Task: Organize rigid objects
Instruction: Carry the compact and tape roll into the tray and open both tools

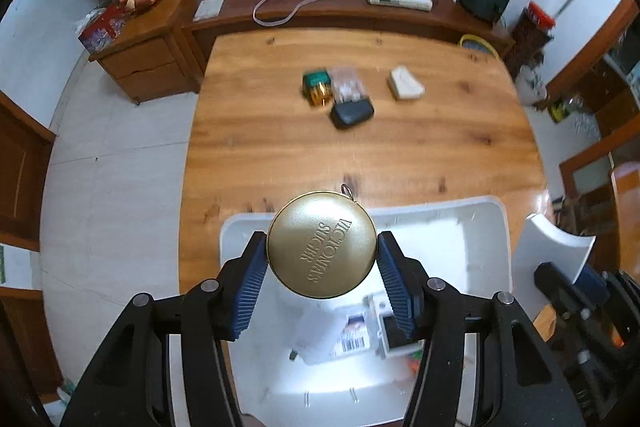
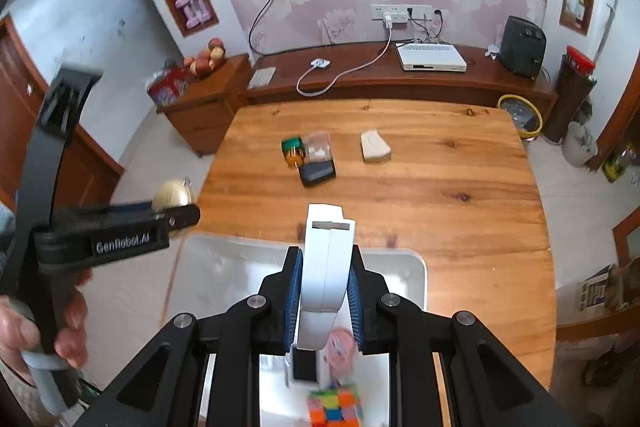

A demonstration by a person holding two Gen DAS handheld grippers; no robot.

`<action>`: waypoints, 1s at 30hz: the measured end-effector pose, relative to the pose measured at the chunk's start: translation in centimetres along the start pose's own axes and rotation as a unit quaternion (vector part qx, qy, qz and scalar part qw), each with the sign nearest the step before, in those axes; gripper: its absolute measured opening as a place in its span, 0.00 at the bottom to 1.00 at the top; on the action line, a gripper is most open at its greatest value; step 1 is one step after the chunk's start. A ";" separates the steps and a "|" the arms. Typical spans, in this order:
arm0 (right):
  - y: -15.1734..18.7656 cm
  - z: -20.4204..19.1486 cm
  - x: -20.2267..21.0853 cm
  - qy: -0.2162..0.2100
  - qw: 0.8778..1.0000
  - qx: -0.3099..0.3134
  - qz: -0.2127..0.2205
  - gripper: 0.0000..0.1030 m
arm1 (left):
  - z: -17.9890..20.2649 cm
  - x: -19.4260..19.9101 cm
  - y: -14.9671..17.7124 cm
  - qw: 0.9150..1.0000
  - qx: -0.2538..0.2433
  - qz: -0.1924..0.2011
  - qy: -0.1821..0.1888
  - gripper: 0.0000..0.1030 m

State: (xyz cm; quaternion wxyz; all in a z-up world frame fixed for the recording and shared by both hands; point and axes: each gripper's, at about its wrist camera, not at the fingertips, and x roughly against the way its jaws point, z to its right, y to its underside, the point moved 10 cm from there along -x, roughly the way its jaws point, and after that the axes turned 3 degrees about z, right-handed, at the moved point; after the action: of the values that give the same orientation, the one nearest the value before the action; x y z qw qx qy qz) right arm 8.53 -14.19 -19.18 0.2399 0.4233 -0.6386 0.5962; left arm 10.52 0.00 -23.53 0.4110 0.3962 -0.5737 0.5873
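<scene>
White bin [image 1: 486,259] sits directly under both my grippers on the table [image 1: 280,147]. My right gripper [image 2: 325,301] is clamped on a white plastic device [image 2: 326,259] standing upright between its pads; my left gripper [image 1: 322,259] grips the round gold tin [image 1: 322,243] above the bin.

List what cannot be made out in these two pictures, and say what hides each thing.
- Left wrist view: items in the white bin are blurred and partly covered by the gold round tin in the left gripper.
- Right wrist view: the bin's contents, including a colour cube, are hidden by the white device in the right gripper and cut by the lower edge.
- Both views: the small items on the table are too blurred to identify.
</scene>
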 end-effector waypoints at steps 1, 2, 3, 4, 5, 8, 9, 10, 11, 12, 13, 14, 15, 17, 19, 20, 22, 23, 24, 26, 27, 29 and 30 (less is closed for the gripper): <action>0.8 0.0 -0.2 0.006 1.000 0.008 -0.004 0.21 | 0.3 -0.5 0.7 1.000 -0.003 -0.008 -0.003 0.57; 2.0 0.0 -0.7 0.016 1.000 0.019 -0.012 0.21 | 0.5 -1.0 1.4 1.000 -0.008 -0.014 -0.007 0.57; 3.1 -0.1 -1.2 0.022 0.999 0.025 -0.021 0.21 | 0.7 -1.5 2.1 1.000 -0.013 -0.019 -0.013 0.57; 4.1 0.1 -1.5 0.024 0.999 0.027 -0.030 0.21 | 0.8 -2.2 2.8 0.999 -0.020 -0.028 -0.022 0.57; 5.3 0.0 -2.0 0.025 0.998 0.031 -0.042 0.21 | 0.9 -2.7 3.4 0.999 -0.024 -0.034 -0.025 0.57; 8.6 0.2 -3.5 0.033 0.996 0.042 -0.075 0.21 | 1.3 -4.0 5.2 0.998 -0.033 -0.051 -0.035 0.57; 9.6 0.2 -3.9 0.037 0.995 0.045 -0.085 0.21 | 1.4 -4.4 5.6 0.997 -0.035 -0.056 -0.037 0.57; 10.5 0.3 -4.3 0.040 0.994 0.046 -0.094 0.21 | 1.4 -4.8 5.9 0.997 -0.038 -0.058 -0.040 0.57; 11.1 0.4 -4.6 0.044 0.993 0.049 -0.101 0.21 | 1.4 -5.2 6.2 0.996 -0.042 -0.061 -0.048 0.57; 11.6 0.5 -4.8 0.047 0.992 0.051 -0.106 0.21 | 1.4 -5.5 6.4 0.996 -0.046 -0.062 -0.053 0.57; 12.0 0.7 -5.0 0.049 0.991 0.052 -0.109 0.21 | 1.5 -5.7 6.6 0.995 -0.049 -0.065 -0.056 0.57; 12.4 0.8 -5.2 0.053 0.991 0.053 -0.112 0.21 | 1.5 -5.9 6.9 0.995 -0.051 -0.067 -0.057 0.57; 12.7 1.0 -5.3 0.059 0.990 0.054 -0.114 0.21 | 1.5 -6.1 7.1 0.995 -0.052 -0.069 -0.057 0.57; 13.2 1.4 -5.8 0.064 0.989 0.052 -0.124 0.21 | 1.6 -6.3 7.4 0.994 -0.056 -0.071 -0.059 0.57; 13.6 1.5 -6.3 0.068 0.988 0.051 -0.131 0.21 | 1.8 -6.5 7.6 0.994 -0.061 -0.071 -0.062 0.57; 13.9 1.6 -6.5 0.071 0.987 0.051 -0.136 0.21 | 1.8 -6.6 7.6 0.993 -0.064 -0.071 -0.063 0.57; 14.2 1.7 -6.8 0.072 0.986 0.050 -0.142 0.21 | 1.9 -6.7 7.7 0.993 -0.068 -0.073 -0.064 0.57; 14.4 1.7 -7.0 0.073 0.985 0.050 -0.146 0.21 | 1.8 -6.9 7.8 0.993 -0.069 -0.074 -0.065 0.57; 14.5 1.7 -7.1 0.073 0.985 0.050 -0.147 0.21 | 1.8 -7.0 7.9 0.992 -0.071 -0.076 -0.067 0.57; 14.4 1.6 -7.2 0.074 0.985 0.051 -0.145 0.21 | 1.8 -7.3 8.0 0.992 -0.072 -0.081 -0.067 0.57; 14.3 1.5 -7.1 0.074 0.985 0.052 -0.144 0.21 | 1.8 -7.4 8.1 0.992 -0.072 -0.082 -0.066 0.57; 14.2 1.5 -7.1 0.076 0.986 0.052 -0.141 0.21 | 1.8 -7.4 8.2 0.992 -0.074 -0.084 -0.066 0.57; 14.1 1.4 -7.1 0.076 0.986 0.052 -0.141 0.21 | 1.8 -7.4 8.2 0.992 -0.074 -0.084 -0.066 0.57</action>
State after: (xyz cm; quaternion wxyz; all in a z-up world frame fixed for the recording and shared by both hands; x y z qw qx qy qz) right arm 0.86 -14.77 -33.07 0.3473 0.4742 -0.5204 0.6194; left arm 5.44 -2.03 -33.30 0.4481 0.4491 -0.6059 0.4799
